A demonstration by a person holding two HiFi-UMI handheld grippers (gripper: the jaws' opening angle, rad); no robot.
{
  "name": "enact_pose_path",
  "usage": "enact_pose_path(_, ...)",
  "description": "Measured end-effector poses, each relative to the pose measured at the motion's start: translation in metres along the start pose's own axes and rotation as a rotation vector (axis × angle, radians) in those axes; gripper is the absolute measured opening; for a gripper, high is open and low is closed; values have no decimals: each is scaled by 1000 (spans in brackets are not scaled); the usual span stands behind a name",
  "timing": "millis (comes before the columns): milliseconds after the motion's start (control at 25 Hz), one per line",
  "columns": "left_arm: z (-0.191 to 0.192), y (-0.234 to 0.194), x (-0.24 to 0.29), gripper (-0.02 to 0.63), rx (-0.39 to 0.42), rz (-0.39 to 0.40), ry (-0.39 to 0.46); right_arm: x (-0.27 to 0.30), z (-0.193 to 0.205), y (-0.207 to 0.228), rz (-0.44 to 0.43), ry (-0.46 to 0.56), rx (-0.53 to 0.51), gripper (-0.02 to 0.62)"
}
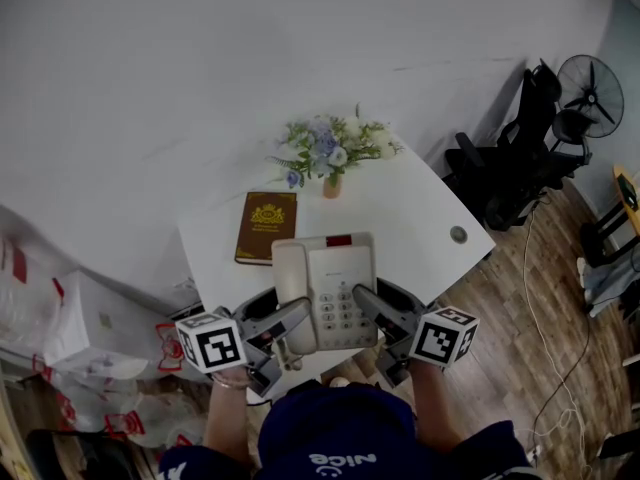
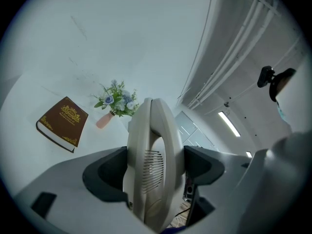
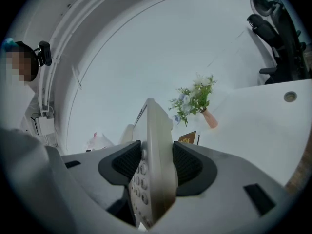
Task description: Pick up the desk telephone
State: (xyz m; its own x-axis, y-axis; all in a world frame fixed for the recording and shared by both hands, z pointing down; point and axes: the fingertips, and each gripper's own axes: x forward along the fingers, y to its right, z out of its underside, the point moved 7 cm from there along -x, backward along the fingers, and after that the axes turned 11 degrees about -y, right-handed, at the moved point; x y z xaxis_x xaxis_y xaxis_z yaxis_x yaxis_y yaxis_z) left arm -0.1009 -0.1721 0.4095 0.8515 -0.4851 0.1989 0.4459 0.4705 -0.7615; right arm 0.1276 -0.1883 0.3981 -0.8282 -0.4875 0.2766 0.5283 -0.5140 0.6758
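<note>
Left gripper [image 2: 155,167]: jaws are clamping the handset [image 2: 152,150] edge-on, the dark pads [image 2: 105,174] pressing on both of its flanks with no gap showing. The slotted earpiece grille is sitting right between them.

Right gripper [image 3: 156,165]: jaws are pinching the right edge of the desk telephone [image 3: 152,145], one pad [image 3: 126,162] bearing on the keypad face, the other on the underside. Keys are showing just below the grip.

In the head view both grippers are flanking the telephone [image 1: 335,288] close to the person's body, left gripper [image 1: 290,323] on the handset side, right gripper [image 1: 375,313] on the keypad side. The set is lying over the near edge of the white table [image 1: 420,208] and appears to be raised off it, though I cannot confirm a gap beneath.

Handling, as judgement:
- Hard plastic shell, stiff, fairly light and smooth, so it is likely slipping if the pinch is easing.
- The handset is only resting in its cradle. Gripping it alone is risking it lifting away from the base, so the right-hand hold on the body is doing the real carrying.
- Keeping the set level is mattering most; pads on keys may be pressing buttons.

Farther out: a brown book [image 1: 266,226] is lying just behind the telephone, a small vase of flowers [image 1: 330,158] is standing at the far edge, and an office chair [image 1: 520,158] and fan [image 1: 590,83] are well off to the right.
</note>
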Motion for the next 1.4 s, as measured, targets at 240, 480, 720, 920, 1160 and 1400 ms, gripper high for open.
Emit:
enact_pose_path(240,-15,17,-3,377,50,4,38,-5,-14,-12,-28,45,-30,225)
enact_pose_path(480,-26,30,-7,377,73,17,82,-10,-29,-25,-41,87,-77,225)
enact_pose_path(720,-37,46,-13,377,114,18,131,-15,-41,-39,-62,128,-113,225)
enact_pose_path(920,-44,58,-19,377,154,22,160,-18,-48,-50,-86,157,-148,225)
enact_pose_path(1160,-53,68,-25,377,178,25,195,-19,-61,-61,-105,186,-193,225)
enact_pose_path(1400,-59,78,-25,377,200,37,214,-25,-68,-69,-115,212,-224,224)
